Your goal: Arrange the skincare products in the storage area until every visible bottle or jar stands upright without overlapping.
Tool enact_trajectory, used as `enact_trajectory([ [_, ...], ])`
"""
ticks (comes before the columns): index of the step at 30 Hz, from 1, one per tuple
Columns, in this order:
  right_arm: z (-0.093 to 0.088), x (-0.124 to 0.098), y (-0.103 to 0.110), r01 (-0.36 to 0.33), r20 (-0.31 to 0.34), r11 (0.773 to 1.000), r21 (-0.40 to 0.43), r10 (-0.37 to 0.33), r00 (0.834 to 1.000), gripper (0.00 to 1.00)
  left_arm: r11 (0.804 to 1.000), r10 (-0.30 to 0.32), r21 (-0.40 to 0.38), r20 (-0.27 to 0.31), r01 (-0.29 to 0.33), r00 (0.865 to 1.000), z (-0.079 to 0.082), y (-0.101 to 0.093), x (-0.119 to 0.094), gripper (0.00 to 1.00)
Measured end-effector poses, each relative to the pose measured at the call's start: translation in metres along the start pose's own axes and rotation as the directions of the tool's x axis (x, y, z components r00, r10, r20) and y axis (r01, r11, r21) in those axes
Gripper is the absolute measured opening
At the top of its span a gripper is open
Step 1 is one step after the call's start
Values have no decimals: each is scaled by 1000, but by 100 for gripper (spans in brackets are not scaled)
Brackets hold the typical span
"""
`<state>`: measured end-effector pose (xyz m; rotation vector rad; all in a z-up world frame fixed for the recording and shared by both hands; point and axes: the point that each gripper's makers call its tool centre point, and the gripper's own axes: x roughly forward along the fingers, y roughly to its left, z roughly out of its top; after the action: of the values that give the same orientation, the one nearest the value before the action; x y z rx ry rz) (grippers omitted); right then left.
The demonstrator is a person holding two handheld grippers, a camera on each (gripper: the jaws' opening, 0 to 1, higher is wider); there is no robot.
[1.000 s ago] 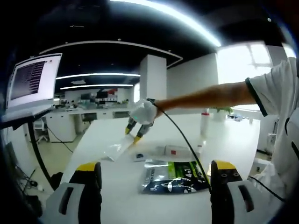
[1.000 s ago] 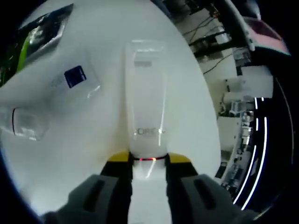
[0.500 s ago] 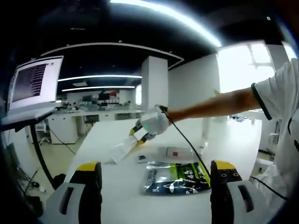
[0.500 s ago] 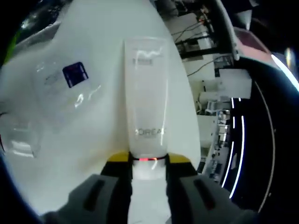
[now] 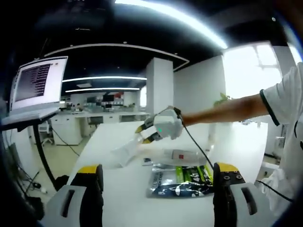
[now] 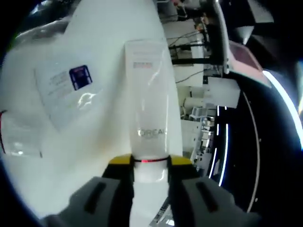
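The right tool (image 6: pixel 150 163) clamps the cap end of a clear tube (image 6: pixel 150 104) above the white counter (image 6: pixel 99 156), while the left tool (image 5: pixel 156 182) stands wide open, holding nothing.

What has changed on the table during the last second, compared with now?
The right gripper has lifted the clear tube off the table and carried it toward the person, keeping its grip. The dark green pouch and small sachet stayed flat; the left gripper stayed open.
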<state>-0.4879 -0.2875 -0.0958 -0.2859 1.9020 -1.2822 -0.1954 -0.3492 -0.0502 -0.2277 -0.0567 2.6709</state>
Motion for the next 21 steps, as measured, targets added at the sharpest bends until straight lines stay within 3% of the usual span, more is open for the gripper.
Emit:
enact_trajectory([
  [8,9,-21,0,89,-9,995,-35,-89,996,25,1000,3,-1,8,-3,1000,0,-2,1,98],
  [21,12,-40,-9,161,-17,985,-66,-162,987,25,1000,-25,-8,11,25,1000,0,-13,6,98],
])
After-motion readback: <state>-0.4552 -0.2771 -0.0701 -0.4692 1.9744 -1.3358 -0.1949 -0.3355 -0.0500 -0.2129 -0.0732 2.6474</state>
